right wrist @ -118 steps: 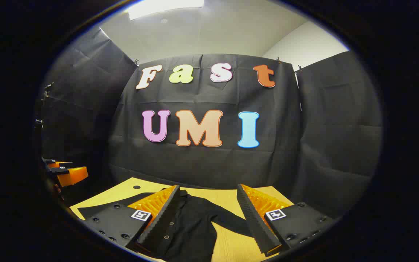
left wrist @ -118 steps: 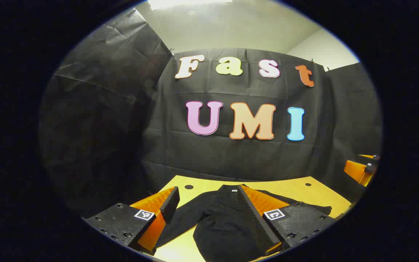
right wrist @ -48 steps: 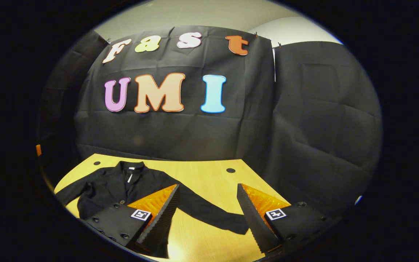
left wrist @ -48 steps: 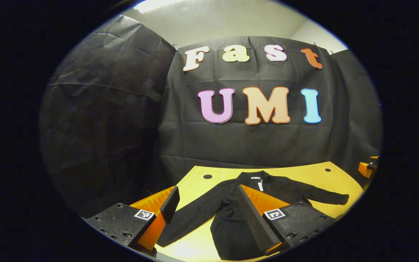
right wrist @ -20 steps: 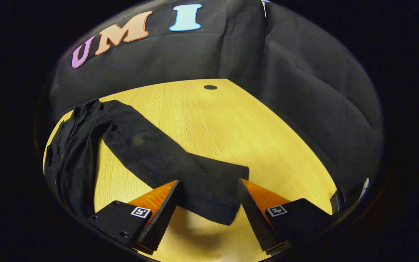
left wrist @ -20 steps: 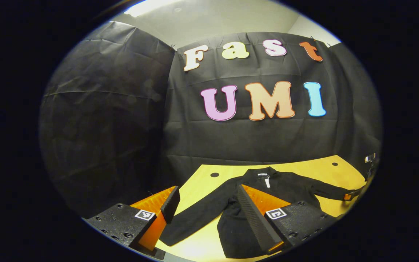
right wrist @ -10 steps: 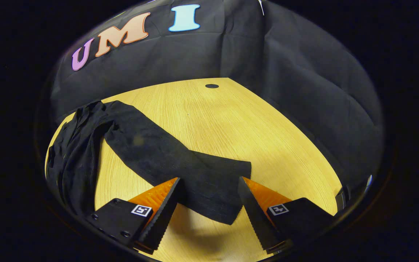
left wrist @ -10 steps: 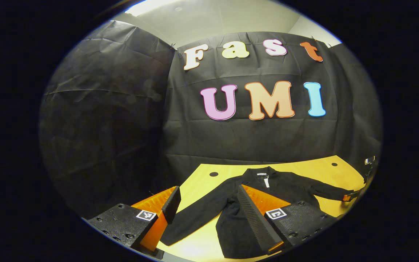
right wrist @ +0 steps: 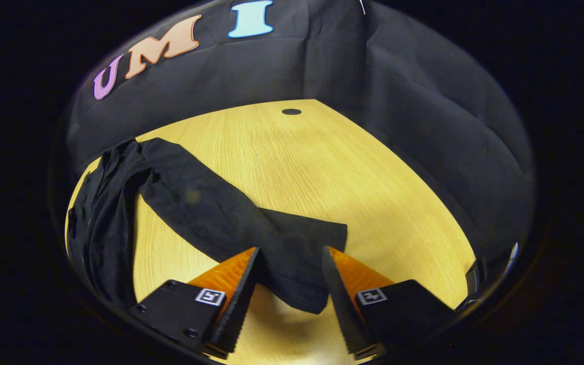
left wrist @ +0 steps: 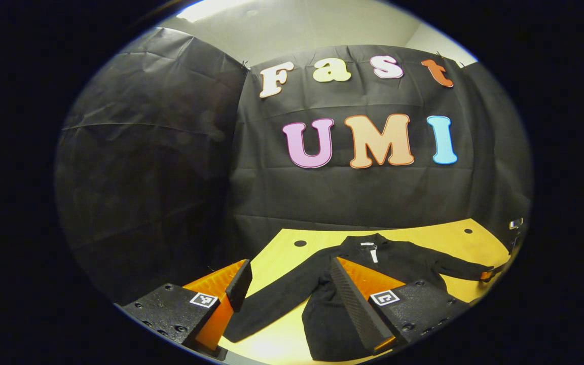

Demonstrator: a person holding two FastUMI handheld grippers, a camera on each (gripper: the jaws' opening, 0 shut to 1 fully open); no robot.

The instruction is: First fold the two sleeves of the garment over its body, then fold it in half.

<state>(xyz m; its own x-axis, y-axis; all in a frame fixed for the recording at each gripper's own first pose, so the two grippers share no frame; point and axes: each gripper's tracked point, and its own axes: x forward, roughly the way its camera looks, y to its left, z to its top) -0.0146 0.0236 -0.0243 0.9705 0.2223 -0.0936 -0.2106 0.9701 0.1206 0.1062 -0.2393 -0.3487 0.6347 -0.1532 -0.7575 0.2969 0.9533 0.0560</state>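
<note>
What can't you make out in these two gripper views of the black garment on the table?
- Black long-sleeved garment: in the left gripper view its lower hem is hidden behind the left gripper.
- Sleeve cuff: in the right gripper view it lies between the right gripper fingers; whether they press it cannot be told.
- Small white tag at the collar: too small to read.

A yellow wooden table with visible grain carries the load, backed by the black cloth wall. A small dark round hole sits near its far edge. A black garment lies flat on it, collar toward the wall, both sleeves spread outward; one sleeve stretches diagonally across the wood
</note>
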